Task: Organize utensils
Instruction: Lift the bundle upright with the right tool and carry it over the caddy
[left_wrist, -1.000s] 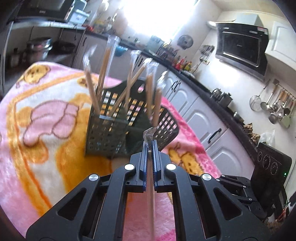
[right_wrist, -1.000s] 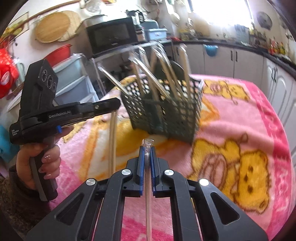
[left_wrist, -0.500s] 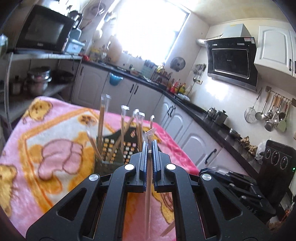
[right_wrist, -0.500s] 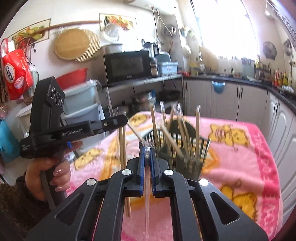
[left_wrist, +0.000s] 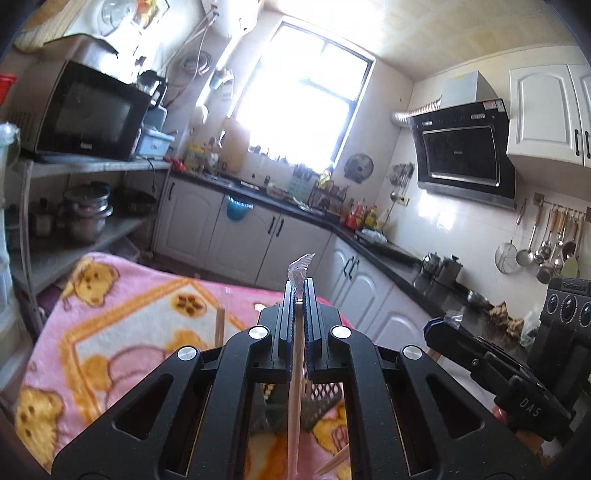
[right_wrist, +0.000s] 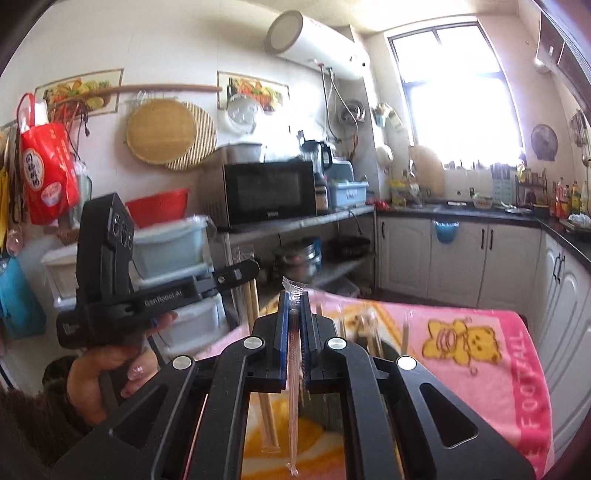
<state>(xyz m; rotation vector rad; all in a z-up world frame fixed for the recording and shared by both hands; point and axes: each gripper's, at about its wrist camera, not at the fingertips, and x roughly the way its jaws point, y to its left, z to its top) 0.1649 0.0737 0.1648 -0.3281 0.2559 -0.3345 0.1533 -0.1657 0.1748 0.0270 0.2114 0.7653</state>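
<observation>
Both grippers (left_wrist: 298, 291) higher above basket (left_wrist: 321, 400)

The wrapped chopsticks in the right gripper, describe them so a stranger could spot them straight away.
Find the pink blanket with yellow bears. In front of it the right gripper is shut on wrapped chopsticks that hang straight down between its fingers. Unlike the others, which stand in the dark basket behind, they hang in the air.

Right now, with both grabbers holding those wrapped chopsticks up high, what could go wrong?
1. Each wrapped pair hangs from its top end only: the left gripper pinches one pair, the right gripper the other. They could swing or slip out.
2. The dark basket already holds sticks, so lowering more might snag them.
</observation>
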